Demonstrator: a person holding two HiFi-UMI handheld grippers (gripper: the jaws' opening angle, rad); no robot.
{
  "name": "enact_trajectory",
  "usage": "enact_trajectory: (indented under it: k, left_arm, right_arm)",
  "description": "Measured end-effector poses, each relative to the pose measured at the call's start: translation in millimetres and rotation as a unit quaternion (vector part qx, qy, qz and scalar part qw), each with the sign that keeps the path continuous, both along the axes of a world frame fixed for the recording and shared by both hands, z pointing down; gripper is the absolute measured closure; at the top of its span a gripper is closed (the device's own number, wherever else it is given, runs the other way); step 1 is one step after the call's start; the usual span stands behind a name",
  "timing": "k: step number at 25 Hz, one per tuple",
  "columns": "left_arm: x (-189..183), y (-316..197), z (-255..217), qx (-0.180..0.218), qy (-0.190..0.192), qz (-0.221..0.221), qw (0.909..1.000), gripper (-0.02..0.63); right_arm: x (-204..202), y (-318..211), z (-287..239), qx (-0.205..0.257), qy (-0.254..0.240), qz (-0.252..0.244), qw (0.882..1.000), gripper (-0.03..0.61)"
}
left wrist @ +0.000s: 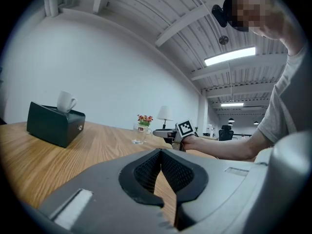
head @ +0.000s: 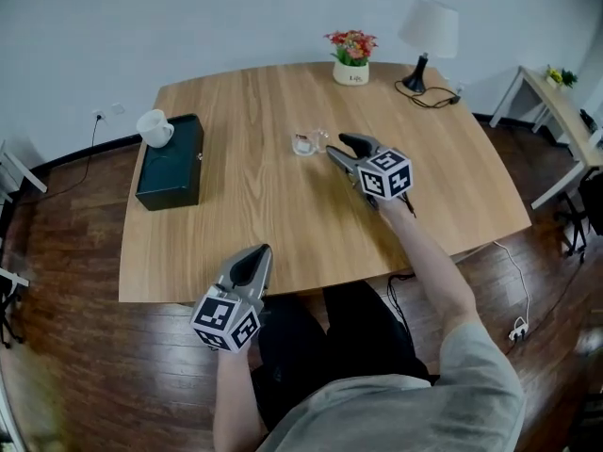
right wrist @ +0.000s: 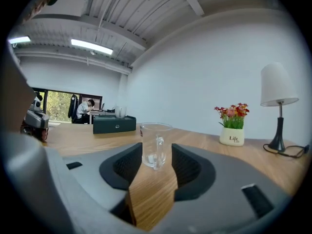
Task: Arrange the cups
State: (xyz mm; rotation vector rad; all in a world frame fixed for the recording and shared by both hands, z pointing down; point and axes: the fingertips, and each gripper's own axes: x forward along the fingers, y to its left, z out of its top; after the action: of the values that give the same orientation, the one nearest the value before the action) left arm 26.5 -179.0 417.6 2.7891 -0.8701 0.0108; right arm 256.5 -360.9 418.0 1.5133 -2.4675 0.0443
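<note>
Two cups show in the head view. A clear glass cup (head: 306,143) stands near the middle of the table (head: 283,224), just ahead of the right tool (head: 337,146). A white cup (head: 155,128) sits on a dark box (head: 171,163) at far left. The left tool (head: 252,260) hangs at the near edge.

In the left gripper view its jaws meet on nothing.

In the right gripper view the jaws gape. The handled, see-through glass stands upright beyond their tips, untouched. Closing off-centre or on the handle could tip or skid it.
</note>
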Motion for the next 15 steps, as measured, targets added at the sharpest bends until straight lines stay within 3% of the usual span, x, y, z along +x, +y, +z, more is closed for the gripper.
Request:
enact_trajectory:
  k: [3, 6, 10, 15]
  left_arm:
    - [-1.4, -1.1, -0.5, -0.001, 0.002, 0.0, 1.0, 0.609]
    - [-2.7, -2.0, -1.2, -0.003, 0.007, 0.0, 1.0, 0.609]
    - [-2.5, -2.0, -2.0, -0.006, 0.016, -0.001, 0.9999, 0.609]
    - [-2.0, -2.7, -3.0, -0.008, 0.02, 0.001, 0.9998, 0.609]
  right_arm:
    - [-6.6, -18.6, -1.4, 0.001, 0.043, -0.008, 0.999, 0.42]
    - [-13.8, -30.7, 3.1, -0.002, 0.086, -0.021, 0.996, 0.424]
    - [-23.0, -36.0, 5.8, -0.009, 0.1, -0.044, 0.994, 0.454]
    - [-19.9, -34.0, 3.1, -0.014, 0.105, -0.036, 0.994, 0.512]
